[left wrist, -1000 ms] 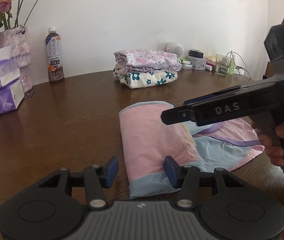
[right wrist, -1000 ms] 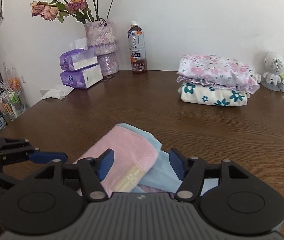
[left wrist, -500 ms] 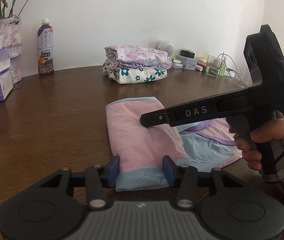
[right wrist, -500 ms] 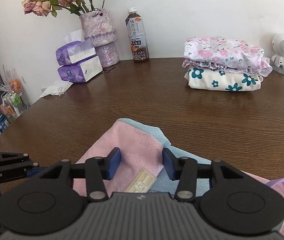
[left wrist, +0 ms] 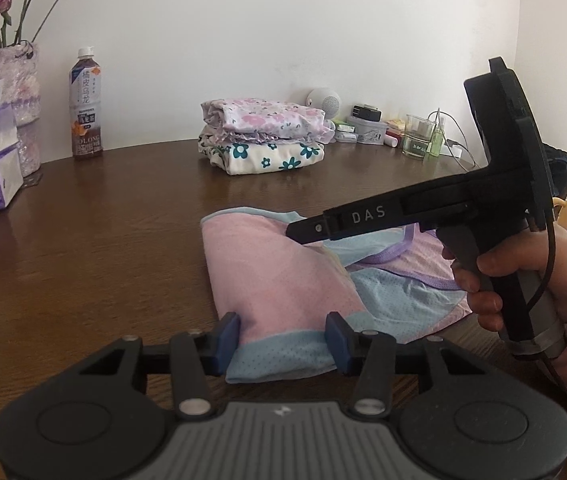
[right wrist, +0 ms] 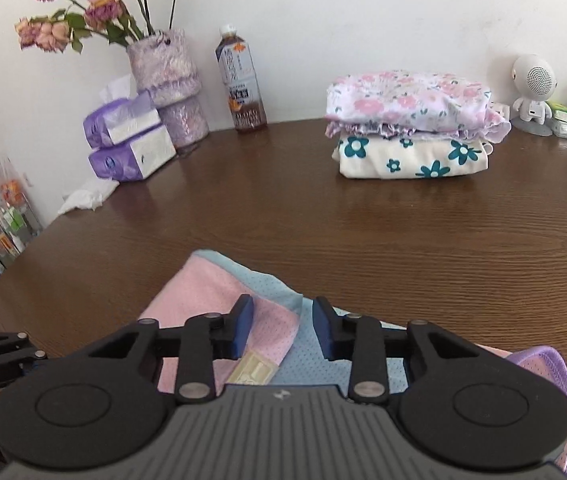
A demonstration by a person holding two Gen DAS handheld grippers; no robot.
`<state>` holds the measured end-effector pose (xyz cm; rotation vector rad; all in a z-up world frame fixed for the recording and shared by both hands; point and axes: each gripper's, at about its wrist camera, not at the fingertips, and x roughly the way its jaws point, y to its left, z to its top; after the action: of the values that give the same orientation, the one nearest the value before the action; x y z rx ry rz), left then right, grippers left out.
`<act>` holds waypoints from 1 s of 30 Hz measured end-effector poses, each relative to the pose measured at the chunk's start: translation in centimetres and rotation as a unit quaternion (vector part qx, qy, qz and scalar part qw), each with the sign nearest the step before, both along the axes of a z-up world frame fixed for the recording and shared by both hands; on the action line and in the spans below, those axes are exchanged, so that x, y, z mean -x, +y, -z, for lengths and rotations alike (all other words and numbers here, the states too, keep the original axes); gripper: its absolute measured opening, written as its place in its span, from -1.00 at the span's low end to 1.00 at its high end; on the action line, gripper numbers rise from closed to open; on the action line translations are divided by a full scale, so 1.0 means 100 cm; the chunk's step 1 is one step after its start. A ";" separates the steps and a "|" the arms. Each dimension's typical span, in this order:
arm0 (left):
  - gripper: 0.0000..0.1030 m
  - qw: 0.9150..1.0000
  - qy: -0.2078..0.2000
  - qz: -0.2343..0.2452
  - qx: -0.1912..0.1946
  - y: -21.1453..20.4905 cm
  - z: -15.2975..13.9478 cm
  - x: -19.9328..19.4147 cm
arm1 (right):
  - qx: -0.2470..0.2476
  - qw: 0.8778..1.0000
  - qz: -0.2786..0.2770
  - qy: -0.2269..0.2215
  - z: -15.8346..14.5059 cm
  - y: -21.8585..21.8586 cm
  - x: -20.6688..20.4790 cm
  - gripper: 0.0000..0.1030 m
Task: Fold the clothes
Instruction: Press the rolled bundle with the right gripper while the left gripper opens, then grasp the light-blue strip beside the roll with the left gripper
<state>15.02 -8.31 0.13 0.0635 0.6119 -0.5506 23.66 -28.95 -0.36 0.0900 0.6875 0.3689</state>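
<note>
Left gripper [left wrist: 281, 336], fingers released, straddles the near blue hem of the garment [left wrist: 279, 280] lying partly folded on the surface [left wrist: 103, 248]. Right gripper [right wrist: 281, 330], fingers apart, hovers over its folded edge. Thin, limp mesh: pinch hems or corners. Folded stack [right wrist: 411, 120] lies beyond.

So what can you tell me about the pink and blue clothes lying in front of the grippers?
The pink and blue garment lies partly folded on the brown wooden table. It looks like soft fabric dotted with tiny holes, pink with light blue bands and a purple trimmed edge. A tan label shows in the right wrist view. The left gripper is open with a finger on either side of its near blue hem, and the right gripper is open just over its folded top.
</note>
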 end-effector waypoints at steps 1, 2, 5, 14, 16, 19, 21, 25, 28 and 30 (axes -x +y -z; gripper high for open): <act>-0.04 1.000 -0.004 0.001 0.008 0.002 -0.001 0.001 | -0.005 1.000 0.001 -0.001 0.000 -0.001 0.001 -0.34; -0.02 1.000 -0.010 0.002 0.017 0.006 -0.004 0.003 | -0.015 1.000 0.003 -0.004 -0.002 -0.004 0.004 -0.34; 0.24 0.999 -0.044 0.002 0.030 0.021 -0.013 0.012 | -0.026 0.999 0.004 -0.036 -0.015 -0.012 0.028 -0.29; 0.39 0.990 -0.095 0.061 -0.085 0.019 -0.006 0.035 | 0.065 0.991 -0.103 -0.054 -0.012 0.026 0.117 -0.11; 0.38 0.989 -0.088 0.057 -0.100 0.015 -0.001 0.033 | 0.088 0.989 -0.104 -0.050 -0.005 0.035 0.118 -0.11; 0.10 0.991 -0.076 0.045 -0.104 0.013 0.004 0.028 | 0.089 0.990 -0.098 -0.047 -0.002 0.037 0.116 -0.17; -0.06 0.992 -0.065 0.036 -0.103 0.013 0.006 0.023 | 0.087 0.991 -0.094 -0.045 0.000 0.038 0.115 -0.40; -0.34 0.991 -0.064 0.041 -0.109 0.009 0.008 0.023 | 0.086 0.992 -0.087 -0.044 0.000 0.036 0.115 -0.67; -0.92 0.989 -0.071 0.043 -0.118 0.003 0.008 0.027 | 0.085 0.992 -0.082 -0.043 0.001 0.034 0.115 -0.81; -0.93 0.988 -0.079 0.039 -0.131 0.000 0.008 0.030 | 0.085 0.992 -0.078 -0.043 0.001 0.033 0.115 -0.82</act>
<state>12.04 -8.35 -0.69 0.3770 0.5260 -0.5333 12.16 -25.67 -0.43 -0.1417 0.6401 0.4598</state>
